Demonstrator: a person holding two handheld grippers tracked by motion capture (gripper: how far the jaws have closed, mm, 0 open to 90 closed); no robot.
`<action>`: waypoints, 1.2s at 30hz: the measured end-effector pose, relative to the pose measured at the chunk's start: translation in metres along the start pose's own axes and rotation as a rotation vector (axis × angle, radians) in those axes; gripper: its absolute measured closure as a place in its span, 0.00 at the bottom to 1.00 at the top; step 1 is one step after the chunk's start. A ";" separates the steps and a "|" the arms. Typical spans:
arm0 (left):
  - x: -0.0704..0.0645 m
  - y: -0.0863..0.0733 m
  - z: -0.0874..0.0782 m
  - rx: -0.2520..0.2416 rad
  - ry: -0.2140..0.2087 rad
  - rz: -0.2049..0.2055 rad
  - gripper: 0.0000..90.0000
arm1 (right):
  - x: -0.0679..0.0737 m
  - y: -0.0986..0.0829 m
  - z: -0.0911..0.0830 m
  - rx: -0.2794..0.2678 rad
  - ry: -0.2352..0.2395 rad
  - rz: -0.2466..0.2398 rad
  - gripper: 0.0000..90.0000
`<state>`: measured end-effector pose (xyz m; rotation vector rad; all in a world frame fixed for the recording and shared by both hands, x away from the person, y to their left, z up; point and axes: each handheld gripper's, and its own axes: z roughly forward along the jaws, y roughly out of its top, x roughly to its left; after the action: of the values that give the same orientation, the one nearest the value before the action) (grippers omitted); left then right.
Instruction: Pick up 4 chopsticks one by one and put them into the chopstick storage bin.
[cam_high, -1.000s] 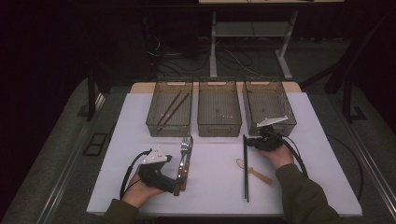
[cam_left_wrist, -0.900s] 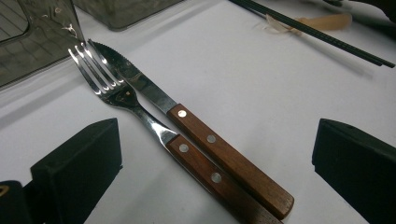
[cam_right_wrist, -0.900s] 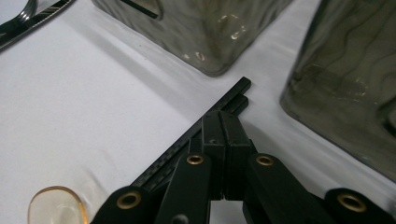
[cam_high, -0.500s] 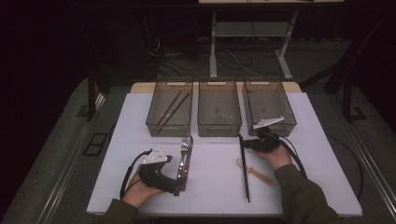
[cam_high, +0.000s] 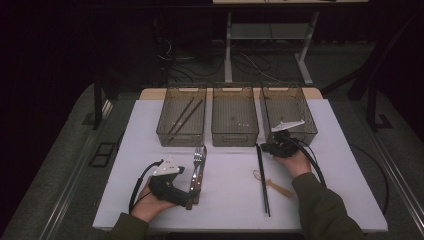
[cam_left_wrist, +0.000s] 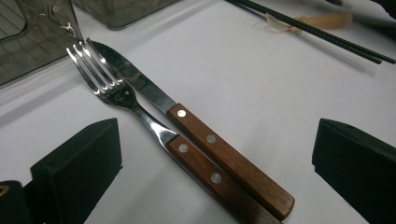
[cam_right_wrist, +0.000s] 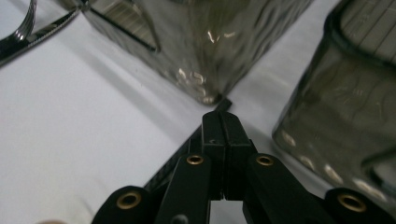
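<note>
Right gripper (cam_high: 266, 146) pinched tight on the far tips of the black chopsticks (cam_high: 262, 180), low at the gap between the middle bin (cam_high: 234, 116) and right bin (cam_high: 287, 111); gripping the tips likely lets the pair be lifted lengthwise into a bin. The chopsticks run back toward the table's near edge, beside a small wooden spoon (cam_high: 272, 184). Left gripper (cam_left_wrist: 215, 163) spread wide, straddling the wood handles of fork (cam_left_wrist: 140, 116) and knife (cam_left_wrist: 187, 126), lying parallel near the near-left corner, probably next for pickup. Left bin (cam_high: 182, 120) already holds dark sticks. White table (cam_high: 225, 210); dim room, cables and desk legs behind.
</note>
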<state>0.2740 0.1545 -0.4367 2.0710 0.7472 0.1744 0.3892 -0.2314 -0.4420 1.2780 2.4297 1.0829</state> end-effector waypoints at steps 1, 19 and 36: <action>0.000 0.000 0.000 0.000 0.000 -0.001 0.00 | 0.000 0.002 0.002 -0.003 -0.002 0.001 1.00; -0.001 0.000 0.000 0.003 -0.007 0.005 0.00 | 0.000 0.018 0.021 0.000 -0.094 0.084 1.00; -0.002 0.000 0.000 0.001 -0.009 0.008 0.00 | 0.006 0.010 0.020 0.026 -0.097 0.080 1.00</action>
<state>0.2730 0.1531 -0.4364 2.0743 0.7339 0.1692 0.4016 -0.2126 -0.4482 1.4130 2.3473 0.9882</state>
